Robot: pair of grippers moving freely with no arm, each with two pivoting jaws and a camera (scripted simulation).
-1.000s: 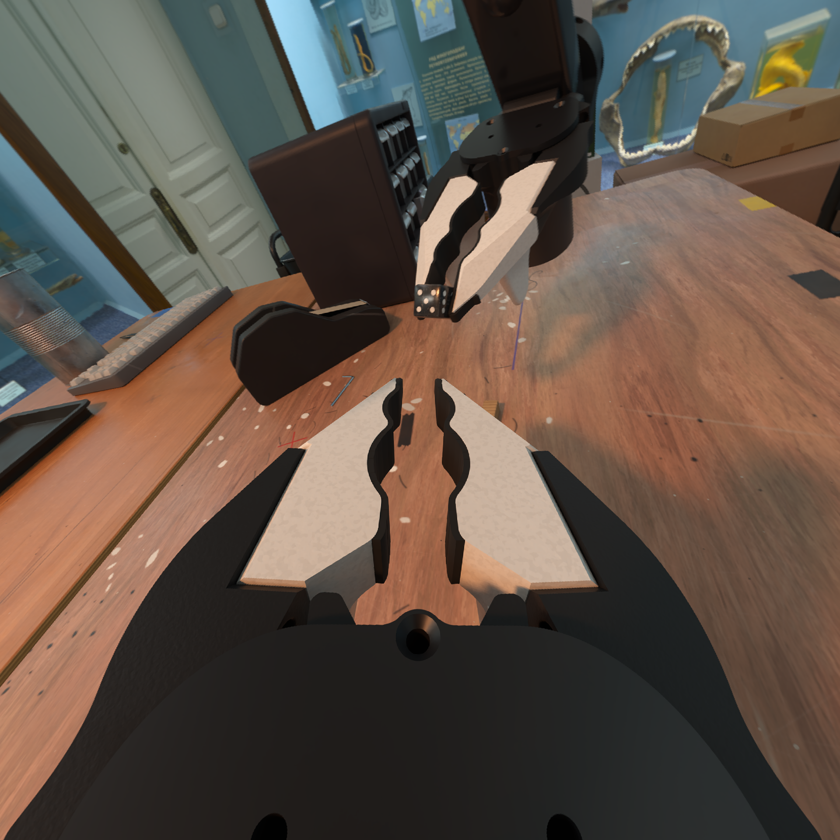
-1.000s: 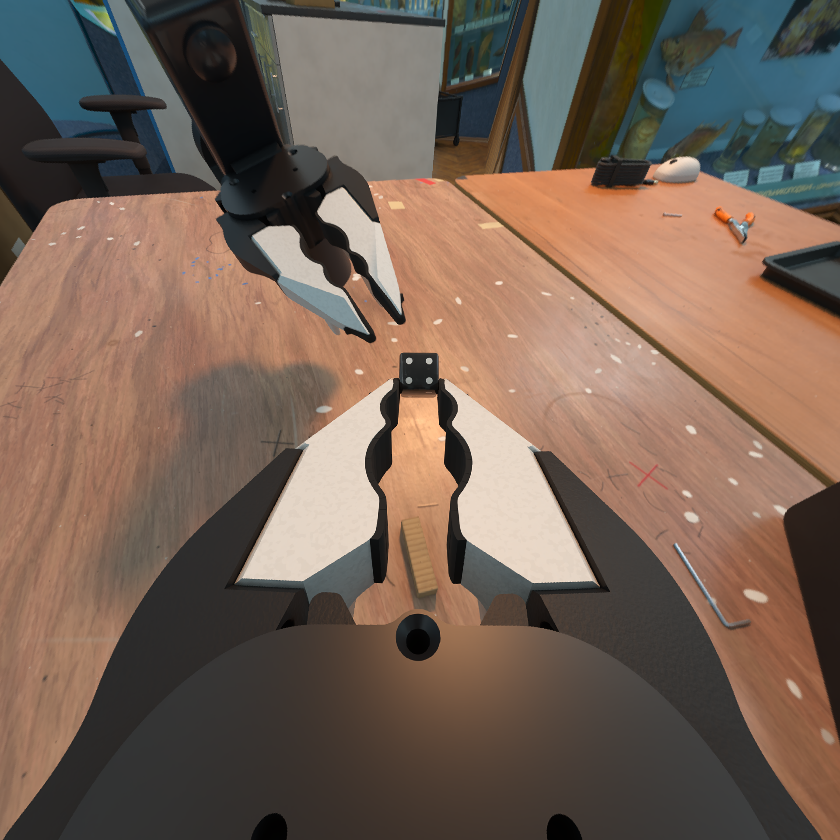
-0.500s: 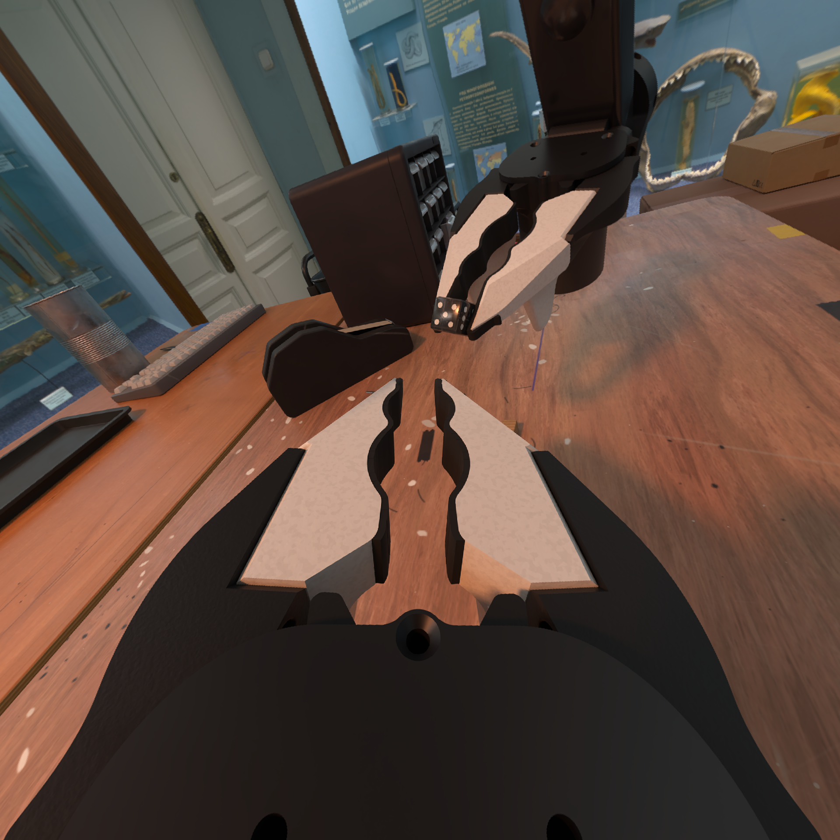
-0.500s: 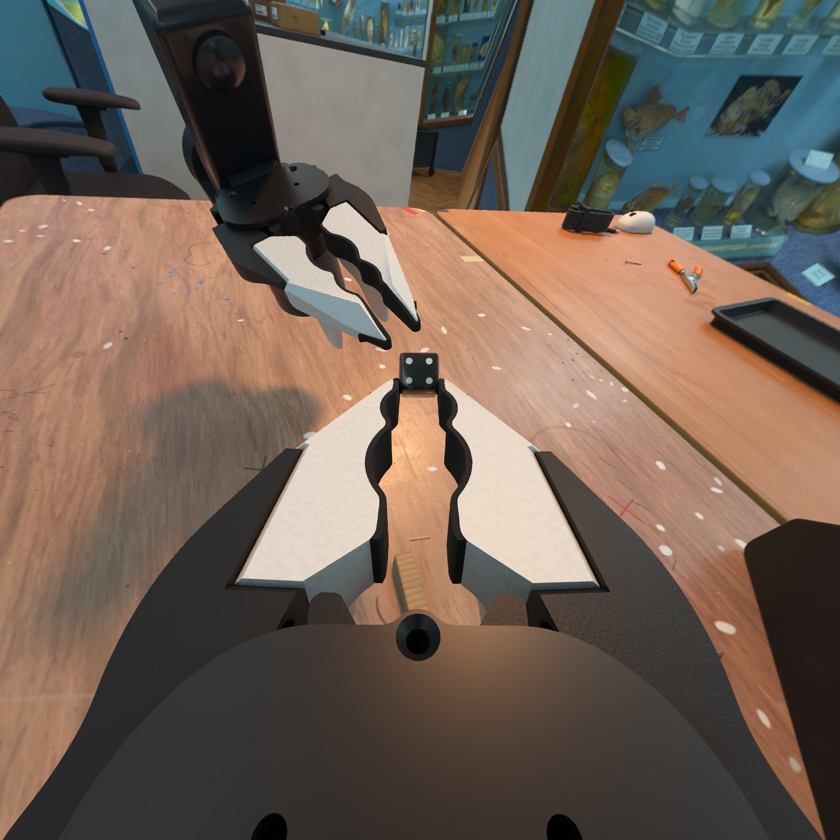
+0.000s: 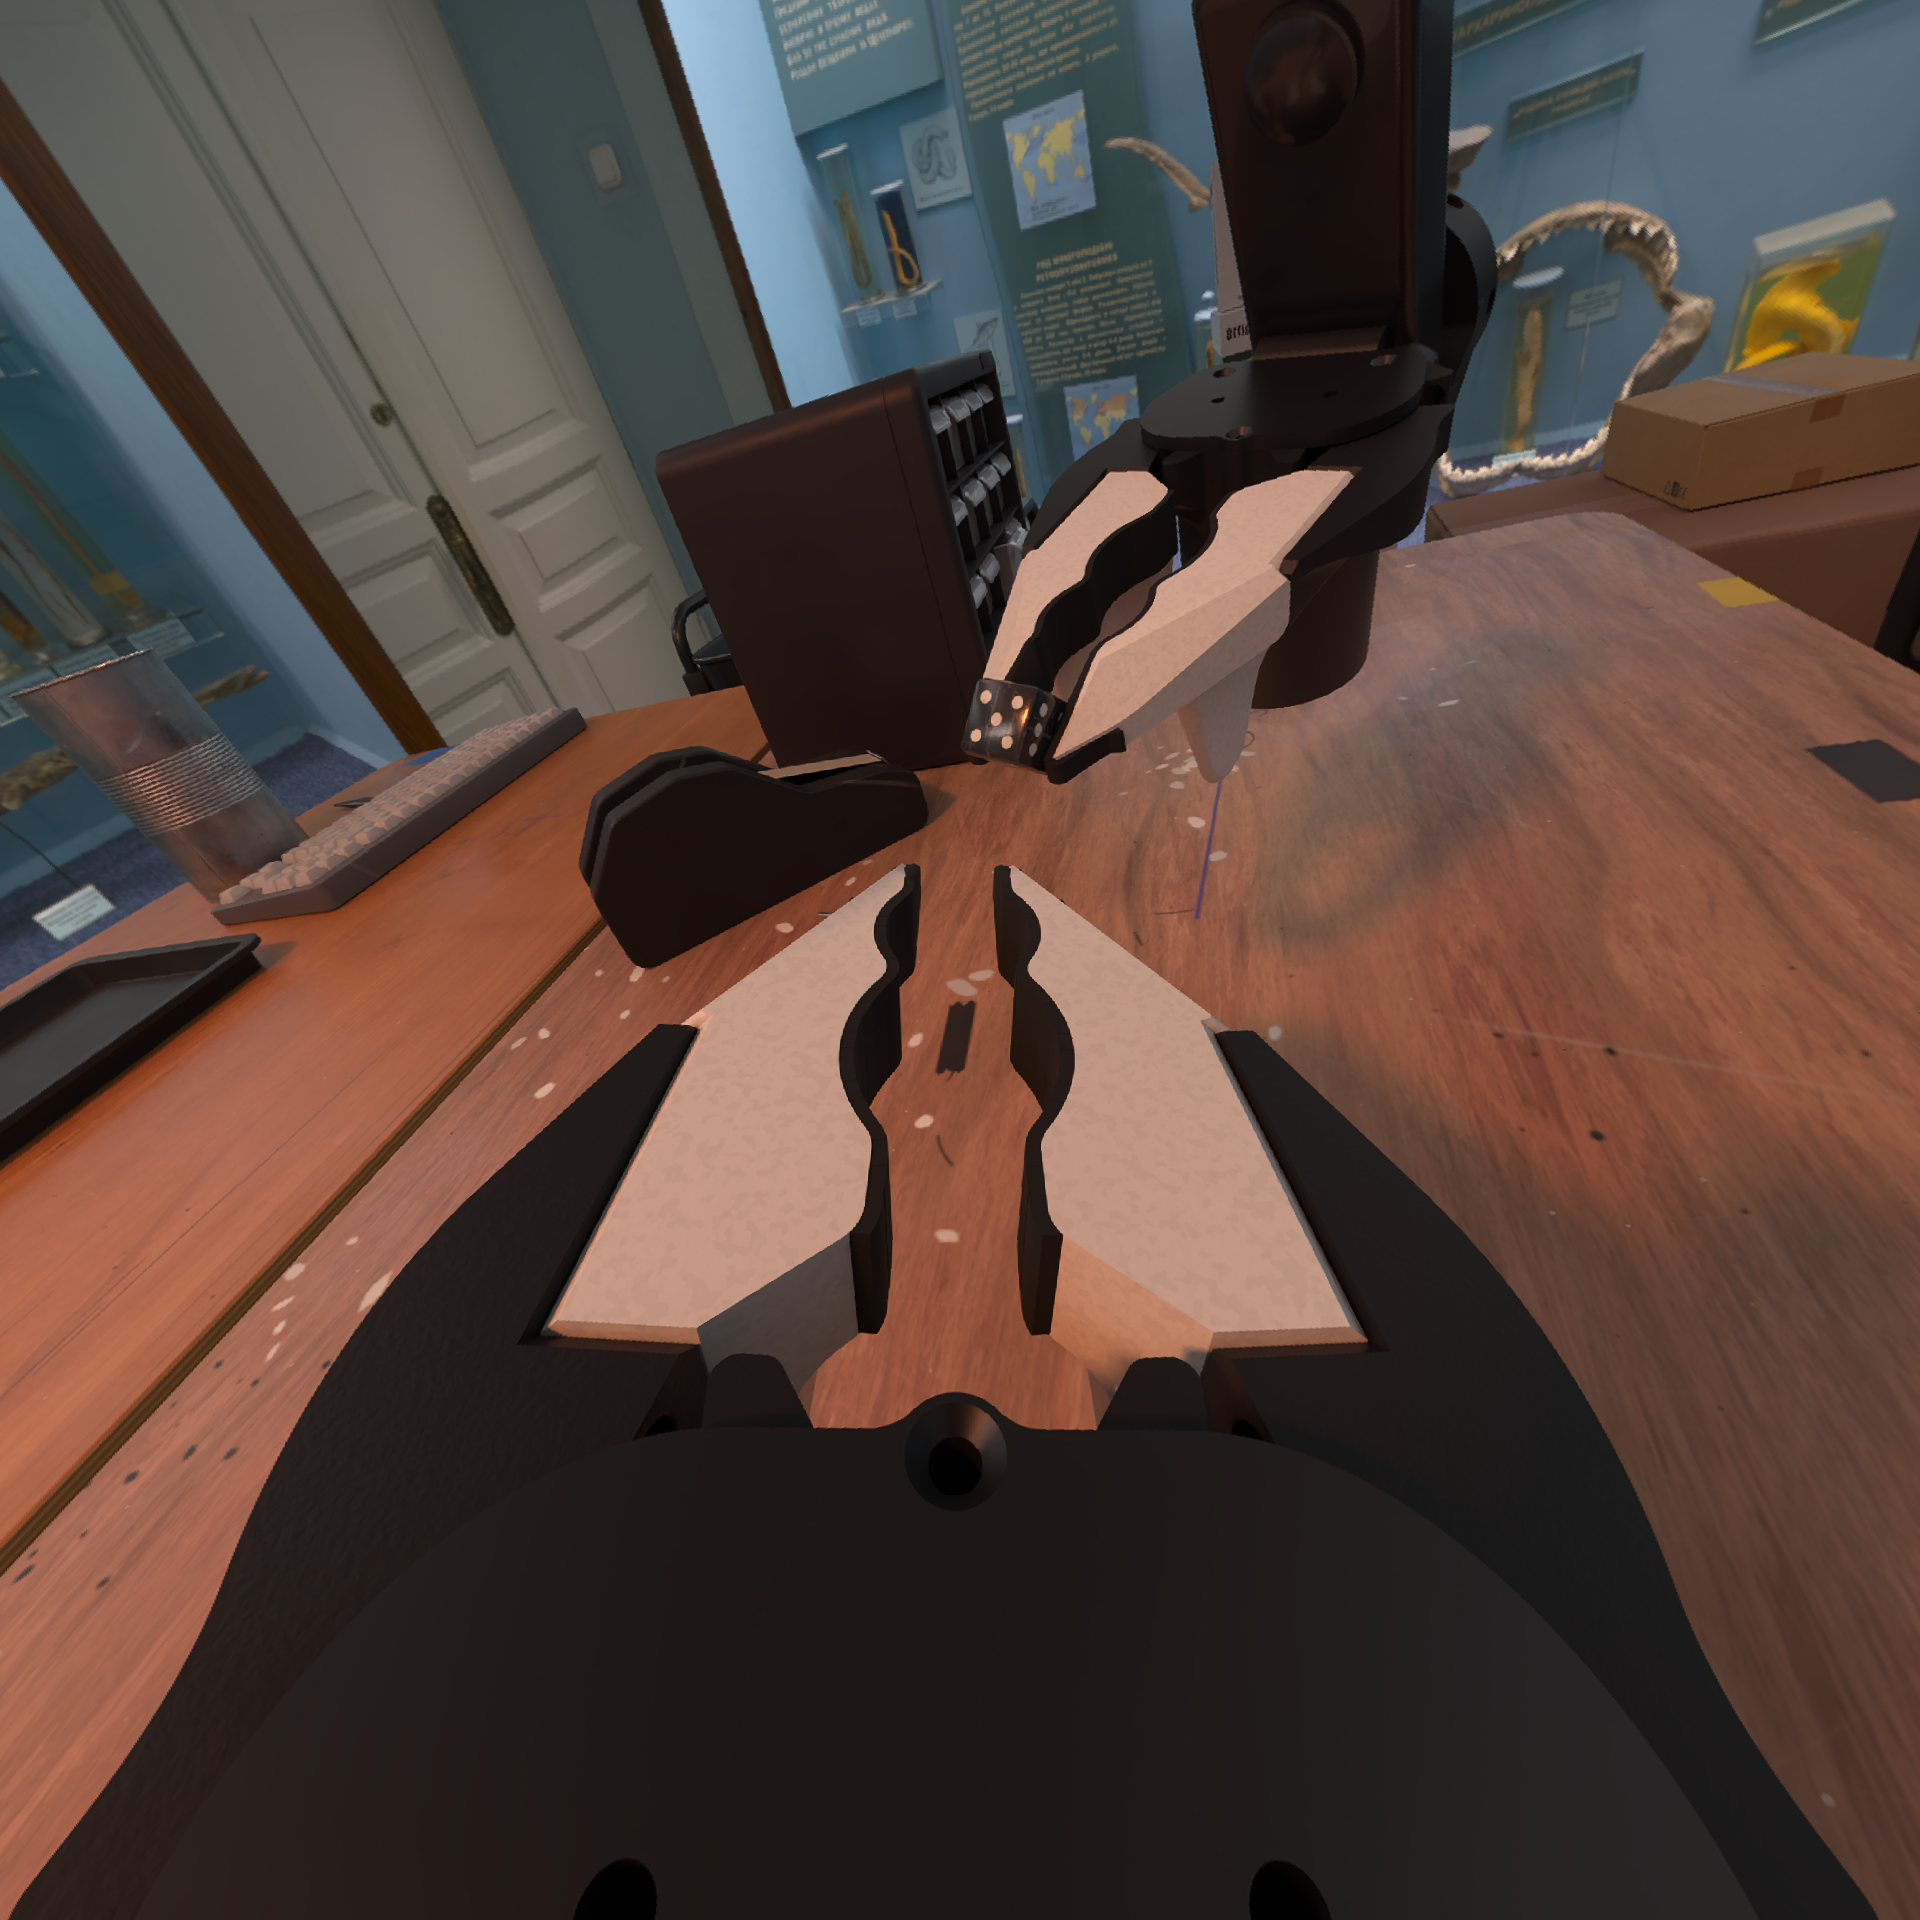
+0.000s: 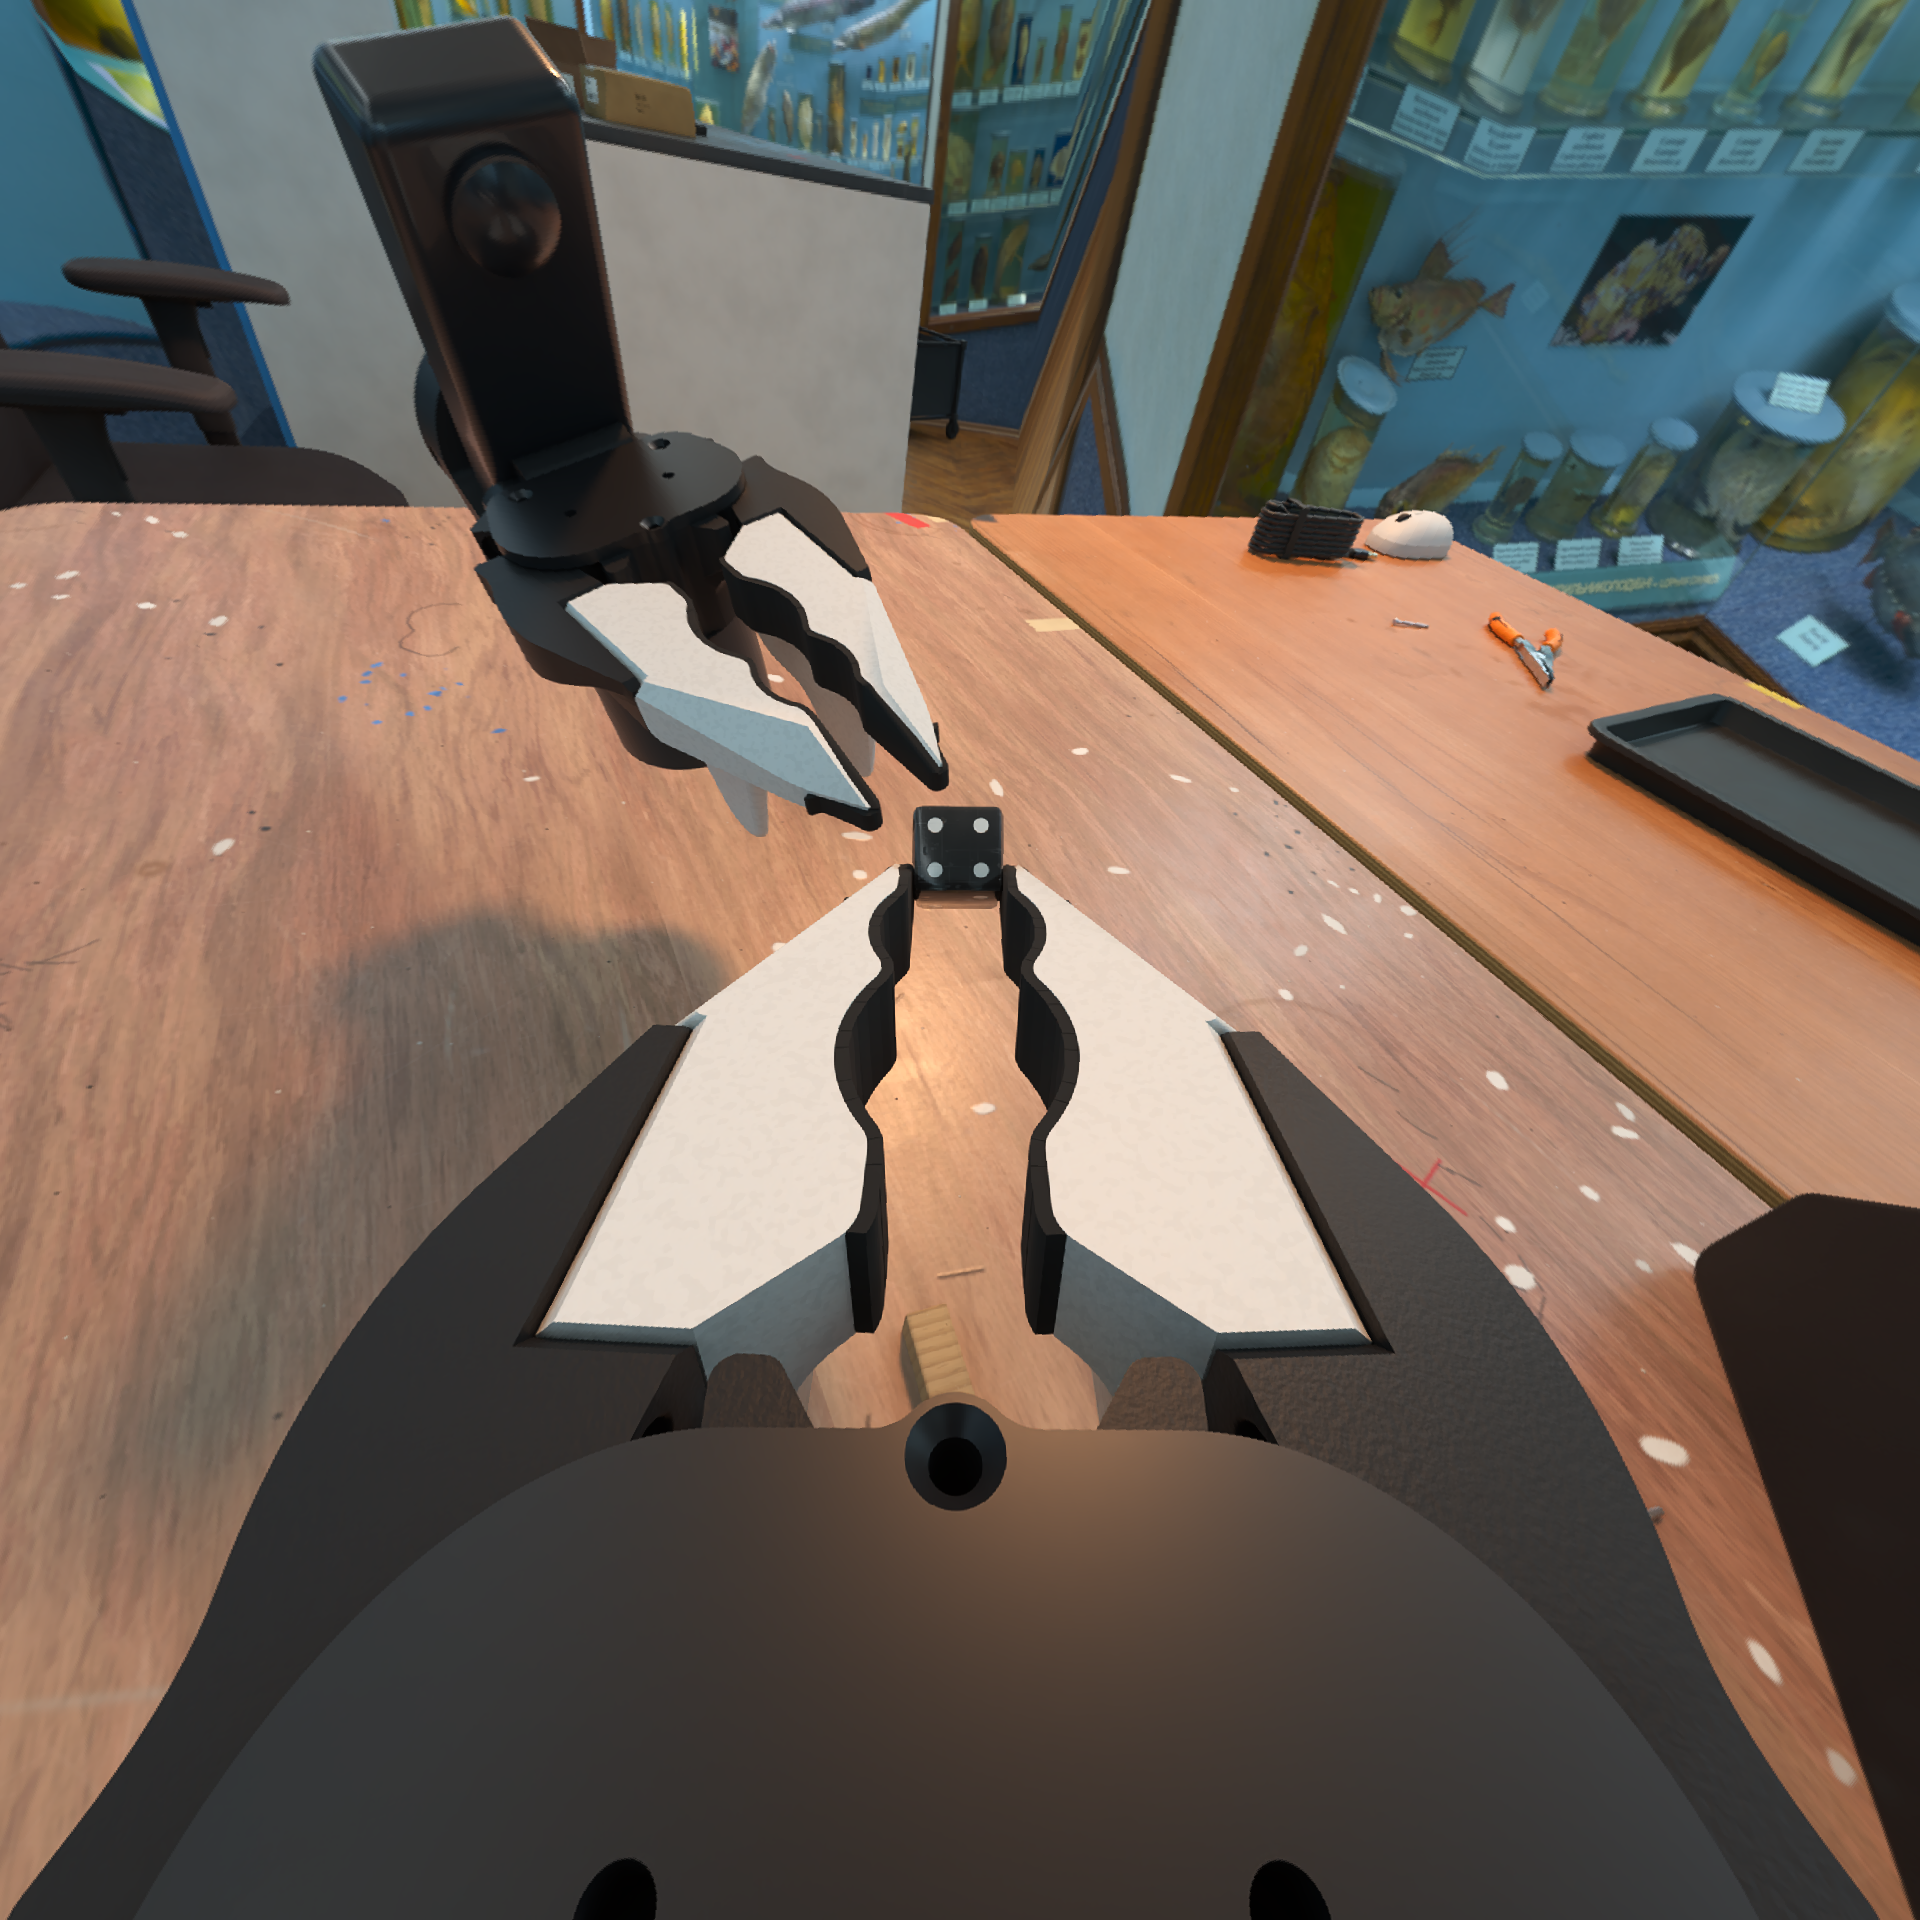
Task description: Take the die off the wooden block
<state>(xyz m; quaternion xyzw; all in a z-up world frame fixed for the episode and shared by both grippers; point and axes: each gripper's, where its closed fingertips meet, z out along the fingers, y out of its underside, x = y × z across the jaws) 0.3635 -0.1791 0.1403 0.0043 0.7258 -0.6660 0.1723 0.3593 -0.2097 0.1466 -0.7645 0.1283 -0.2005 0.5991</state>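
The wooden counter (image 6: 312, 935) sits below both tongs. The right tongs (image 6: 957, 883) pinch the black die (image 6: 957, 847) at their tips, lifted clear; the left tongs (image 5: 956, 883) hang narrowly parted, empty. The wooden block (image 6: 935, 1351) lies under the right tongs.

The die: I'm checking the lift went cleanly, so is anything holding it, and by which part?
The right hand-held gripper pinches the black die at its fingertips, by two opposite side faces, clear above the table. The left hand-held gripper holds nothing.

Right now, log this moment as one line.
right gripper: shut on die, lifted | left gripper: open, empty | wooden block: on table, bare
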